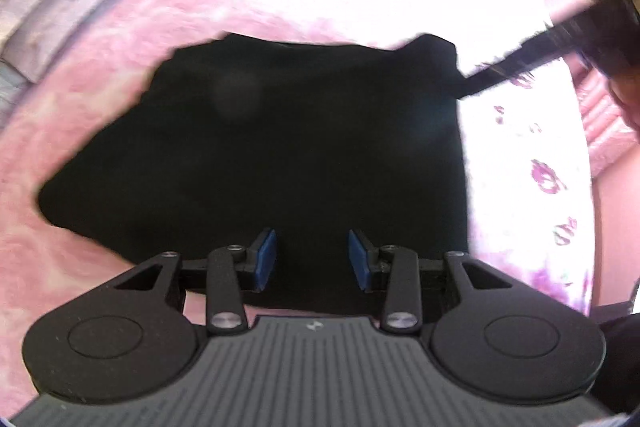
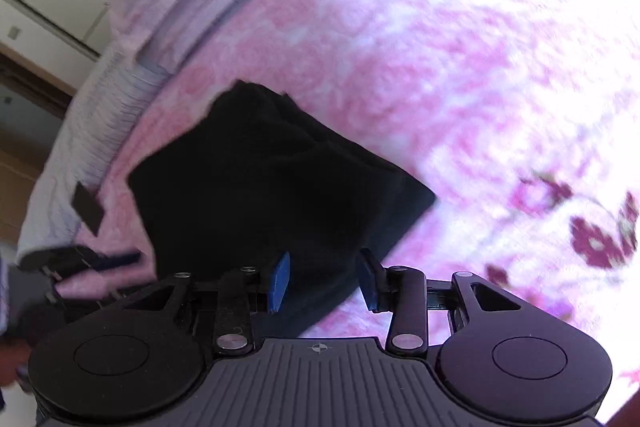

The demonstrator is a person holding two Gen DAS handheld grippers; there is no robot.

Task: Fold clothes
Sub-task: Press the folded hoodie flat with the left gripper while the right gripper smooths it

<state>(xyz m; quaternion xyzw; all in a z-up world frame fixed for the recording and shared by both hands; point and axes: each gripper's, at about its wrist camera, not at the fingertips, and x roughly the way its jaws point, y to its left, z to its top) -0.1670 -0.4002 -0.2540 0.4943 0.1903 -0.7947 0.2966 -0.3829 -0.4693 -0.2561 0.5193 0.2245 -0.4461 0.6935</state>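
1. Black garment lies part-folded on the pink bed.
2. Looks soft, light, floppy (probably slumps), so pinch a corner or edge.
3. Left hand-held gripper and right hand-held gripper gape wide, holding nothing.

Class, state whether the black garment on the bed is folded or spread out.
Folded: the black garment forms a compact block with stacked layered edges on the pink bedspread.

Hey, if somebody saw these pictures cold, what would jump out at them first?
The black garment, folded into a dark block, lies on the pink floral blanket and fills the middle of both views. The left tool and the right tool hang open at its near edge, gripping nothing.
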